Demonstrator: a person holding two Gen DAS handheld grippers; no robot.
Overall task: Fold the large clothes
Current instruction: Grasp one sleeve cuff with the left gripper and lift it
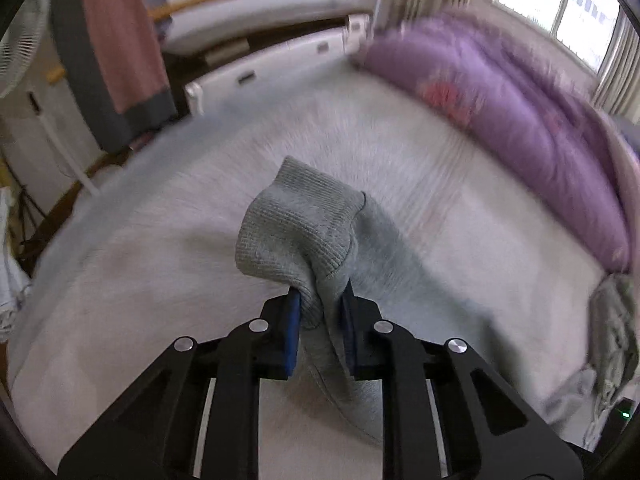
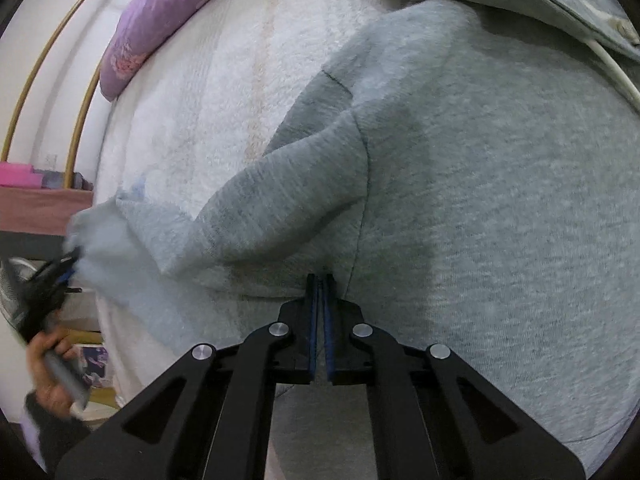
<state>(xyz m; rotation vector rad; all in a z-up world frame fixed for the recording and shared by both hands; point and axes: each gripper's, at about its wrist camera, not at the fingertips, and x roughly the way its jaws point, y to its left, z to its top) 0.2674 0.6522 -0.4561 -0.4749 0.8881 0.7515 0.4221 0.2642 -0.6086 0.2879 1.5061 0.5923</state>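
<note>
A grey sweatshirt (image 2: 500,184) lies on a white bed (image 2: 208,92). My left gripper (image 1: 320,300) is shut on the sweatshirt's ribbed cuff (image 1: 300,224) and holds the sleeve (image 1: 396,264) lifted over the bed. In the right wrist view that sleeve (image 2: 256,208) stretches left to the left gripper (image 2: 60,272) at the bed's edge. My right gripper (image 2: 320,280) is shut on the sweatshirt's body edge near the armpit seam, low on the bed.
A purple quilt (image 1: 532,120) lies bunched along the bed's far side under a window (image 1: 560,4). A pink and grey cloth (image 1: 116,40) hangs at the left by a fan (image 1: 20,40). Another grey garment (image 1: 612,328) lies at the right.
</note>
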